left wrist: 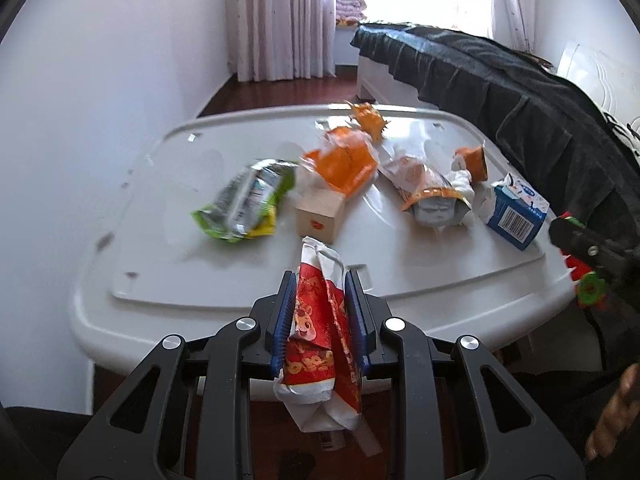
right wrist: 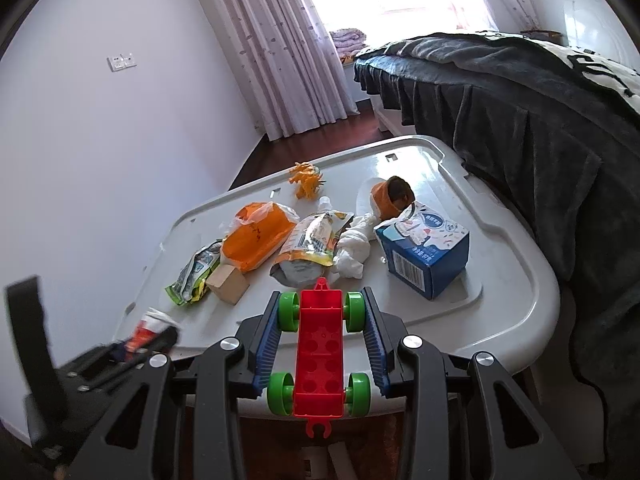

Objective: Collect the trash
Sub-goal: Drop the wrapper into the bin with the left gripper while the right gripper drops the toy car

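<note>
Red-printed paper wrapper [left wrist: 320, 332], crumpled and folded lengthways, pinched between the blue pads of the left gripper [left wrist: 320, 320], lower end hanging loose below the fingers, held off the near edge of the white plastic lid [left wrist: 160, 280] serving as table. Red toy car chassis [right wrist: 320, 356] with green wheels clamped across its wheels by the right gripper [right wrist: 322, 340], also just short of that near edge. Not obviously trash, that toy; risk of binning it with the litter if carried to the same place.

Further in, still on the lid: small wooden block [left wrist: 320, 216], touching an orange plastic bag [left wrist: 344, 164] draped over it; green snack packet [left wrist: 244, 204] to the left, blurred. To the right, a yellow-and-grey pouch [left wrist: 432, 192] beside crumpled white tissue [right wrist: 352, 252], an orange cup [right wrist: 390, 196] on its side, a torn blue milk carton [right wrist: 424, 256] near the right rim. Orange spiky toy [right wrist: 306, 180] at the far side.

Likely hazards: thin wrapper slipping from the pads through its loose fold; carton possibly holding dregs and dripping if tilted; block dragged along when the bag gets lifted.

Beyond, a bed with dark blanket [right wrist: 520, 100], curtains [right wrist: 280, 60], bright window.
</note>
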Motion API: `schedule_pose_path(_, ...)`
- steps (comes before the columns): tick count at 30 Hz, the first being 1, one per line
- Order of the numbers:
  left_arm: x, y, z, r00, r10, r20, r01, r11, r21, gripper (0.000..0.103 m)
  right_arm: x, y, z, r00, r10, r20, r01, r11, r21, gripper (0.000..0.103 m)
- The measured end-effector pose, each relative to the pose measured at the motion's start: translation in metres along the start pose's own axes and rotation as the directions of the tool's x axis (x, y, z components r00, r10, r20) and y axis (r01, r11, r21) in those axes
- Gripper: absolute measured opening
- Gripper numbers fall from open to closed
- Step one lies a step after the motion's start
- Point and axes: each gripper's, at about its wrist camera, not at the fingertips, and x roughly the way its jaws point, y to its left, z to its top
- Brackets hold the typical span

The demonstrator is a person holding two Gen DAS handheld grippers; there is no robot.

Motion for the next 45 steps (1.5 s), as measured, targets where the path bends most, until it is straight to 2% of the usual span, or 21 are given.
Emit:
schedule_pose_path(7,-0.042,0.023,-0.021,1.0,0.007,0.011,-0.007,1.0,0.012,0.025,-0.017,0.02,-0.018,0.999,0.033,0.014,-0.031,0.994,-0.101,0.038)
schedule_pose_path(11,-0.059,0.032,-0.05,1.0,0.005,-0.013,-0.005,1.0,0.021,0.025,-0.029,0.036,-0.036,0.999,0.044,0.013,-0.041,0.984,-0.176,0.038)
schedule_pose_path(17,-0.062,0.036,-0.096,0.995,-0.019,-0.1,0.022,0.999,0.031,0.025,-0.036,0.053,-0.074,0.996,0.043,-0.073,-0.059,0.968,-0.242,0.038)
schedule_pose_path(21,-0.042,0.039,-0.124,0.976,-0.018,-0.219,0.023,1.0,0.021,0.025,-0.035,0.063,-0.1,0.99,0.03,-0.139,-0.069,0.955,-0.288,0.038)
schedule_pose_path(26,0.002,0.051,-0.144,0.935,0.007,-0.355,-0.018,0.999,-0.029,0.026,-0.016,0.073,-0.127,0.971,-0.033,-0.236,-0.051,0.939,-0.34,0.038)
schedule_pose_path(28,0.021,0.055,-0.153,0.909,0.017,-0.416,-0.04,0.998,-0.046,0.026,-0.001,0.074,-0.138,0.951,-0.066,-0.302,-0.046,0.936,-0.348,0.038)
schedule_pose_path(30,0.029,0.056,-0.158,0.893,0.012,-0.449,-0.042,0.998,-0.056,0.026,0.014,0.072,-0.146,0.93,-0.095,-0.356,-0.04,0.935,-0.353,0.038)
schedule_pose_path(31,0.03,0.055,-0.16,0.89,0.014,-0.456,-0.042,0.998,-0.052,0.026,0.018,0.072,-0.148,0.923,-0.101,-0.372,-0.04,0.935,-0.353,0.038)
schedule_pose_path(33,0.028,0.053,-0.16,0.896,0.019,-0.444,-0.04,0.998,-0.038,0.026,0.024,0.071,-0.15,0.912,-0.109,-0.395,-0.039,0.936,-0.349,0.038)
schedule_pose_path(35,0.027,0.05,-0.156,0.902,0.023,-0.43,-0.036,0.999,-0.023,0.026,0.025,0.071,-0.153,0.908,-0.109,-0.405,-0.042,0.937,-0.346,0.038)
schedule_pose_path(38,0.027,0.049,-0.156,0.903,0.028,-0.429,-0.037,0.999,-0.012,0.027,0.027,0.071,-0.156,0.902,-0.116,-0.417,-0.042,0.935,-0.351,0.038)
schedule_pose_path(40,0.027,0.05,-0.156,0.901,0.025,-0.432,-0.037,0.999,-0.021,0.034,0.027,0.071,-0.154,0.898,-0.12,-0.423,-0.041,0.935,-0.351,0.041)
schedule_pose_path(41,0.027,0.05,-0.155,0.9,0.027,-0.435,-0.045,0.999,-0.031,0.038,0.029,0.071,-0.153,0.897,-0.124,-0.424,-0.036,0.936,-0.35,0.053)
schedule_pose_path(43,0.026,0.054,-0.154,0.899,0.042,-0.436,-0.072,0.996,-0.053,0.079,0.025,0.068,-0.15,0.906,-0.134,-0.401,-0.014,0.938,-0.346,0.059)
schedule_pose_path(45,0.024,0.057,-0.152,0.906,0.055,-0.42,-0.092,0.993,-0.069,0.084,0.02,0.065,-0.146,0.915,-0.124,-0.384,-0.006,0.947,-0.321,0.059)
